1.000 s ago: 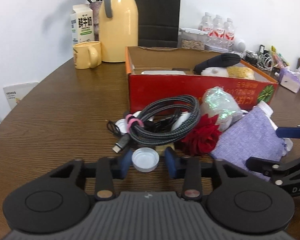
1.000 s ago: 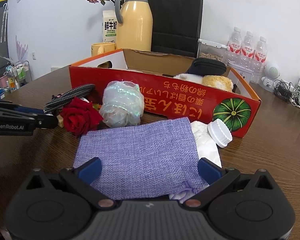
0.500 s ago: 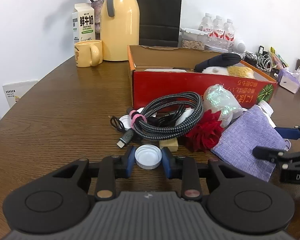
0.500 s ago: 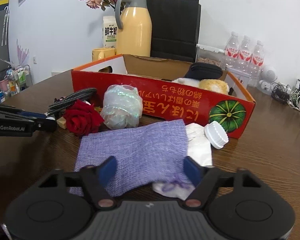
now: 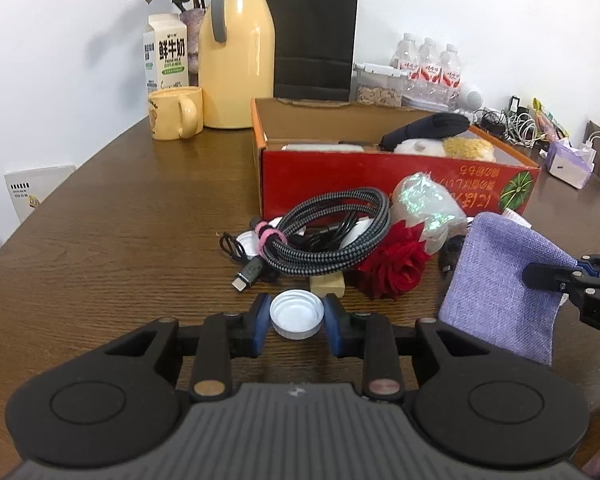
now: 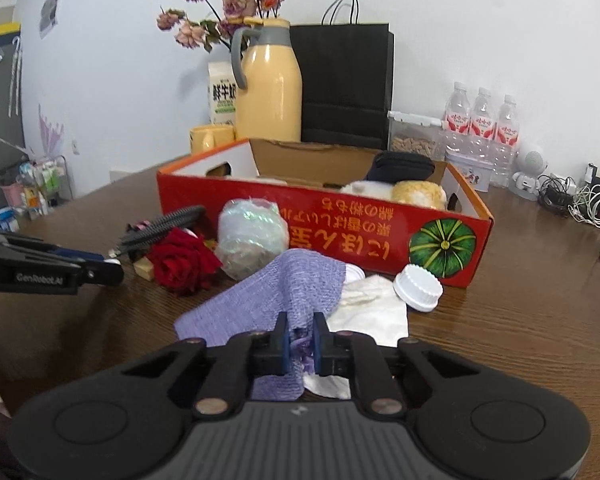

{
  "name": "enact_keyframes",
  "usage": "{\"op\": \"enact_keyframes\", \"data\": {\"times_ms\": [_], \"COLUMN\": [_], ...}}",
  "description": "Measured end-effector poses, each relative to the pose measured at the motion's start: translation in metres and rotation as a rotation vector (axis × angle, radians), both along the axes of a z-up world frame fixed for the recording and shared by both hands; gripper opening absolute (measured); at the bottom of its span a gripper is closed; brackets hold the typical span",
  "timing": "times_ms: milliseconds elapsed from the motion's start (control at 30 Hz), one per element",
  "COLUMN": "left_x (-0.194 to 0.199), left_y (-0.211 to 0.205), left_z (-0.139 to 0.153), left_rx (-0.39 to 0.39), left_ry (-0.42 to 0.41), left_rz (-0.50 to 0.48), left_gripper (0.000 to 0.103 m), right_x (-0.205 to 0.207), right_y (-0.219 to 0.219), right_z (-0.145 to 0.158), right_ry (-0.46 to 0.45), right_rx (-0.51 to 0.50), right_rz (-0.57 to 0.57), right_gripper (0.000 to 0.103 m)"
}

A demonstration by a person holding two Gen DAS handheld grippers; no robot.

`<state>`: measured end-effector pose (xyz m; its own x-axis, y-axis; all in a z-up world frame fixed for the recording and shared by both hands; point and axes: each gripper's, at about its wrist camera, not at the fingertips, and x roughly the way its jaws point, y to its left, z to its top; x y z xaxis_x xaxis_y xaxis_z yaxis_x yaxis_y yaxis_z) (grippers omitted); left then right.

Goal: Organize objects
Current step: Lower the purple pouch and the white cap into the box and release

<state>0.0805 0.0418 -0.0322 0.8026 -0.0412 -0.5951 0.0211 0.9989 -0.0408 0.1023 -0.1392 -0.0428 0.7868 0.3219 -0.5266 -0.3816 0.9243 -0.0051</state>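
A white bottle cap (image 5: 296, 320) sits on the wooden table with my left gripper (image 5: 295, 308) shut on it, both blue pads against its rim. Just beyond lie a coiled braided cable (image 5: 332, 236), a red rose (image 5: 396, 268) and a shiny wrapped bundle (image 5: 424, 204), in front of the red cardboard box (image 5: 380, 176). My right gripper (image 6: 300, 326) has its jaws closing on the near edge of a purple cloth pouch (image 6: 284, 284), and the pads pinch the cloth. The pouch (image 5: 500, 280) hangs partly raised from it.
A second white cap (image 6: 418, 288) and a crumpled white tissue (image 6: 376, 308) lie beside the pouch. A small wooden block (image 5: 328, 286) rests by the rose. At the back stand a yellow thermos (image 5: 236, 60), mug (image 5: 176, 114), milk carton (image 5: 166, 56) and black bag (image 5: 316, 36).
The right gripper went from wide open to shut on the pouch's edge and raised it. The left gripper closed the last bit onto the cap.
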Motion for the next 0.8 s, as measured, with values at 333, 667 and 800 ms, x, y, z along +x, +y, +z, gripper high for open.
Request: {"op": "enact_keyframes", "data": {"times_ms": [333,667,800], "left_x": [-0.011,0.025,0.05], "left_y": [-0.002,-0.02,-0.029], "left_z": [0.041,0.086,0.097], "left_rx": [0.001,0.016,0.005], "left_ry": [-0.122,-0.265,-0.294], "left_rz": [-0.023,-0.055,-0.059], "left_gripper": [0.029,0.029,0.029], "right_x": [-0.009,0.029,0.06], "right_y": [-0.008,-0.008,-0.006], "right_z": [0.036,0.076,0.087], "right_ry": [-0.061,-0.162,-0.181], "right_rx": [0.126,0.187,0.208], "right_rz": [0.049,0.043,0.023], "right_gripper": [0.007,0.007,0.007]}}
